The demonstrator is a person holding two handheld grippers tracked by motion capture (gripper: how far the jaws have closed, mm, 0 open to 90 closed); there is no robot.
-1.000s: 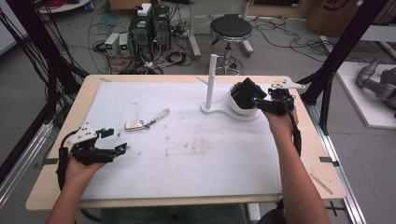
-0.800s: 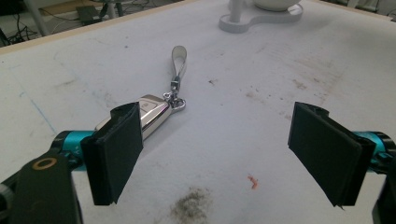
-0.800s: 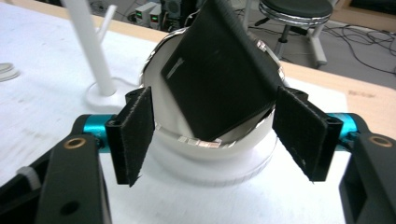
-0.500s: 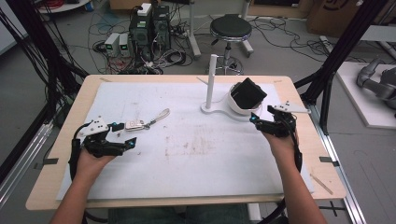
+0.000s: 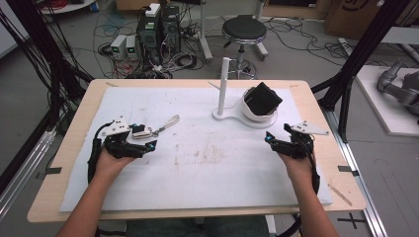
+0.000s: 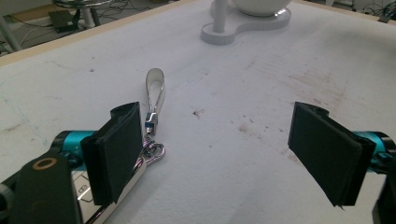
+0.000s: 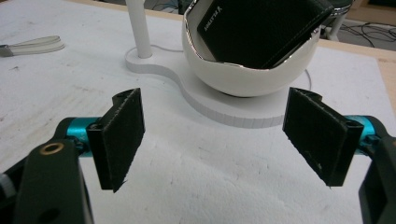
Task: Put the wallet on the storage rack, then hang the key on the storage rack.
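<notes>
The left gripper (image 6: 219,154) rests on the bench (image 5: 207,192) with fingers spread wide and empty, one finger touching the key fob (image 6: 112,198). The right gripper (image 7: 219,140) is likewise spread and empty, near the white bowl (image 7: 243,77) holding a black wallet (image 7: 261,28). Judging by this, picking up the fob comes next, which calls for centring the fingers over it.

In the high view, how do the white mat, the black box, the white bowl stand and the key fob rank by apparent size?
1. White mat
2. White bowl stand, with its post and base
3. Black box
4. Key fob, its strap aside; the left gripper partly hides it, so it is less sure.
</notes>
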